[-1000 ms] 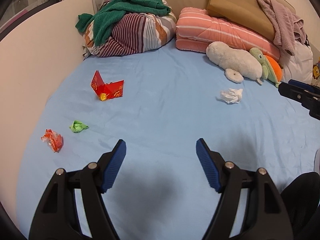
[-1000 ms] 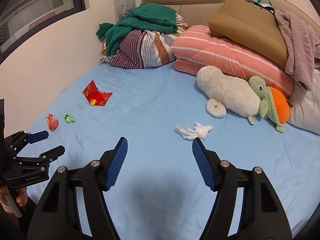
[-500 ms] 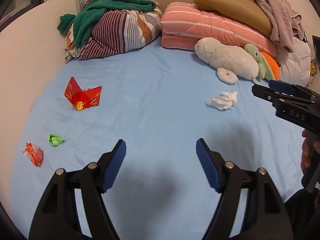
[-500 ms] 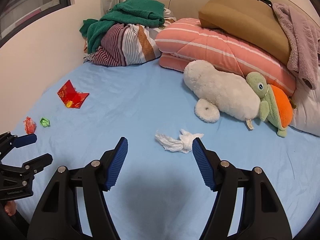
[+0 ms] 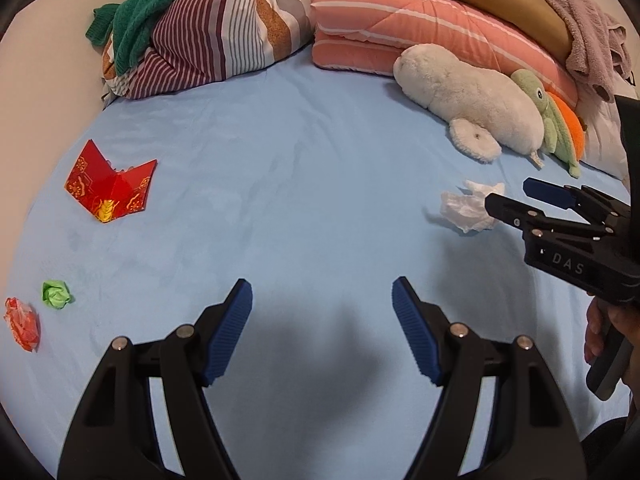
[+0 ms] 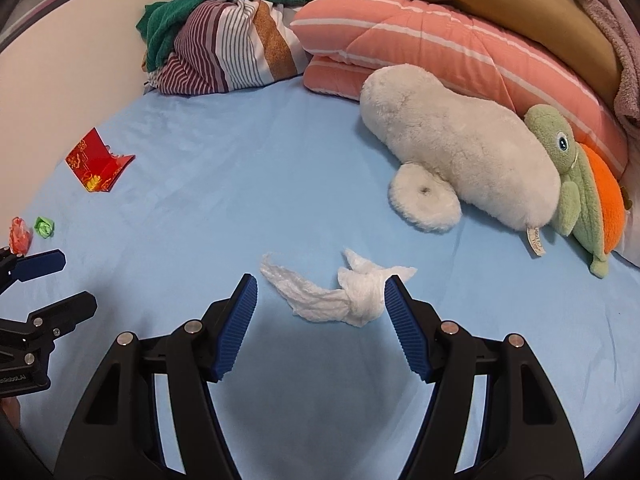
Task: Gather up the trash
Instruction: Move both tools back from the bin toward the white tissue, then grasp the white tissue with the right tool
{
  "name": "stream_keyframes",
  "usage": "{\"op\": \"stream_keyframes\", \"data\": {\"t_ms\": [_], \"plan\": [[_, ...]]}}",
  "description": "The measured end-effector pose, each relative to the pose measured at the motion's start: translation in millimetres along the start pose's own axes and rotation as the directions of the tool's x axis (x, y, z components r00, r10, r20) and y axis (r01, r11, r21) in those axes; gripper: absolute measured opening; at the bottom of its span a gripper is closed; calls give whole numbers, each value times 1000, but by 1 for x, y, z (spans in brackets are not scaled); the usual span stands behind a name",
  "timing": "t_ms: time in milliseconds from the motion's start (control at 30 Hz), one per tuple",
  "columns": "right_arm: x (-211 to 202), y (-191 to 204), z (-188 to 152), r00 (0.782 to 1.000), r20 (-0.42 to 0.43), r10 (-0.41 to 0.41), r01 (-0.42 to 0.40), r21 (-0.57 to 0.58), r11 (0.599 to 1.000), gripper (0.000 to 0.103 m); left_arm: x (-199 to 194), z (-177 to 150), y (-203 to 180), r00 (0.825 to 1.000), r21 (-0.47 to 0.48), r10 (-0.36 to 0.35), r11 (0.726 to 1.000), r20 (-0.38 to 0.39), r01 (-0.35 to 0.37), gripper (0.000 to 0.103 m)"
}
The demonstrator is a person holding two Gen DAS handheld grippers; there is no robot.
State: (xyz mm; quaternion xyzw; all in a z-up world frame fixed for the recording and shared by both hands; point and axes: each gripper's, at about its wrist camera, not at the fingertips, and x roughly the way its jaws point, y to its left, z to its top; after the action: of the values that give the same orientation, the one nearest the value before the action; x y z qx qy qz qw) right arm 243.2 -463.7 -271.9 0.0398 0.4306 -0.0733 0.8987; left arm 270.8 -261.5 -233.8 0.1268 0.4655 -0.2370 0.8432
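Open blue sheet (image 5: 304,184) mid-bed; plush toys (image 6: 460,160) crowd its far side.

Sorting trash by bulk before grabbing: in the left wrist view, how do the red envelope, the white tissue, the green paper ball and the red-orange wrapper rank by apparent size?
1. red envelope
2. white tissue, partly hidden by the right gripper
3. red-orange wrapper and green paper ball: similar, and edge distortion leaves their order unsure.

Soft even indoor light, dark gripper shadows low centre on the bed (image 5: 304,184), sharp focus throughout, fisheye bending and black corners at edges.
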Motion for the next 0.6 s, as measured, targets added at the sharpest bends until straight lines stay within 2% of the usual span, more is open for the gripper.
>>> {"op": "stream_keyframes", "data": {"t_ms": [233,500,567,600], "plan": [[31,2,-6,1000,-24,-17,16,-54,998,65,39,13,-6,1000,14,-14,1000,-17,14,73],[54,4,-2,998,-23,-65,62,-97,993,64,58,18,-9,1000,35,-14,999,-22,15,73],[60,3,0,995,-24,-92,89,-108,990,58,59,19,-9,1000,35,-14,999,-20,15,73],[62,3,1,994,-24,-107,104,-114,988,49,60,19,-9,1000,36,-15,999,-20,15,73]]}}
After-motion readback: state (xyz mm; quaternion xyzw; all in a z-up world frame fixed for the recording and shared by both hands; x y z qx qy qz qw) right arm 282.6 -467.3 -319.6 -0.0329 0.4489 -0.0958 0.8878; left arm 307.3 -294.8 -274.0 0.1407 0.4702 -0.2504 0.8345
